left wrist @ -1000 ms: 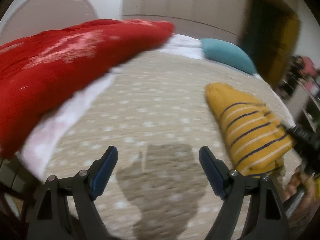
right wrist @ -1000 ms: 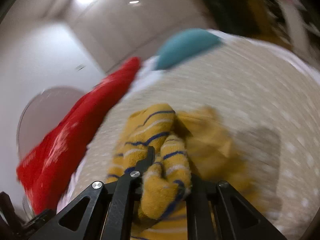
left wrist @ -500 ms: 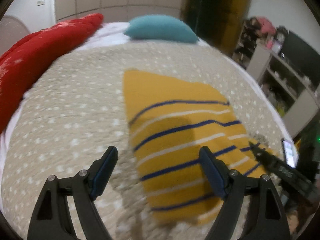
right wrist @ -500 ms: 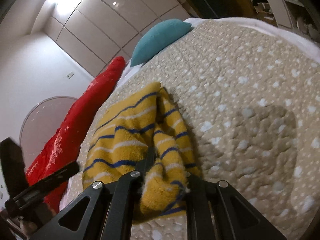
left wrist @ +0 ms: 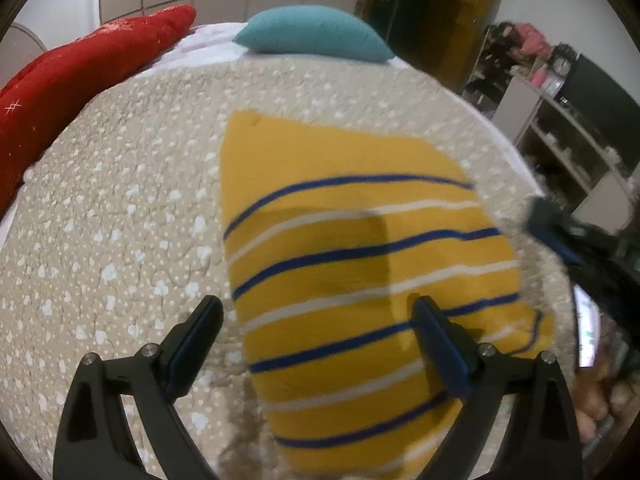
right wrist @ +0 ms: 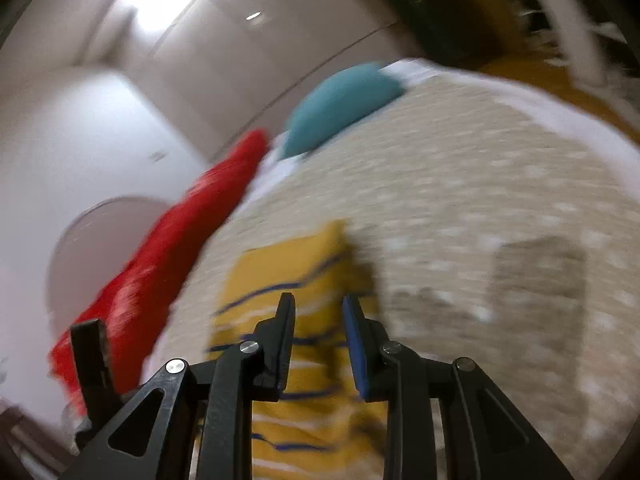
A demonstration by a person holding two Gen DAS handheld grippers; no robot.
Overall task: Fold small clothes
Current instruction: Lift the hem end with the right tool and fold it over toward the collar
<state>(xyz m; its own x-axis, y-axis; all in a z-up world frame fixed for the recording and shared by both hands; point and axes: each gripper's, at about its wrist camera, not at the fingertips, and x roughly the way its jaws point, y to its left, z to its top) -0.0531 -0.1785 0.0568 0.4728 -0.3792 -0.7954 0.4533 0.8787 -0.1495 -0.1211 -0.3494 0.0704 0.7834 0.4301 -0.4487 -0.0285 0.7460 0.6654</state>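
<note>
A yellow garment (left wrist: 340,216) with blue and white stripes lies spread flat on the beige dotted bedspread (left wrist: 120,220). My left gripper (left wrist: 316,320) hovers over its near part, jaws wide and still opening, nothing between the pads. At the right edge of the left wrist view my right gripper (left wrist: 560,240) sits beside the garment's right side. In the blurred right wrist view my right gripper (right wrist: 319,304) has its jaws opening with a clear gap. The garment (right wrist: 288,264) lies flat beneath it, not pinched. The left gripper's finger (right wrist: 92,352) shows at the left.
A red quilt (left wrist: 80,76) lies along the bed's left side, with a teal pillow (left wrist: 316,36) at the far end. Shelves (left wrist: 560,128) with clutter stand right of the bed. A lit phone (left wrist: 586,328) shows at the right edge.
My right gripper has let go of the bunched edge of the garment, which now lies flat. My left gripper swung from bare bedspread to over the garment and opened wider.
</note>
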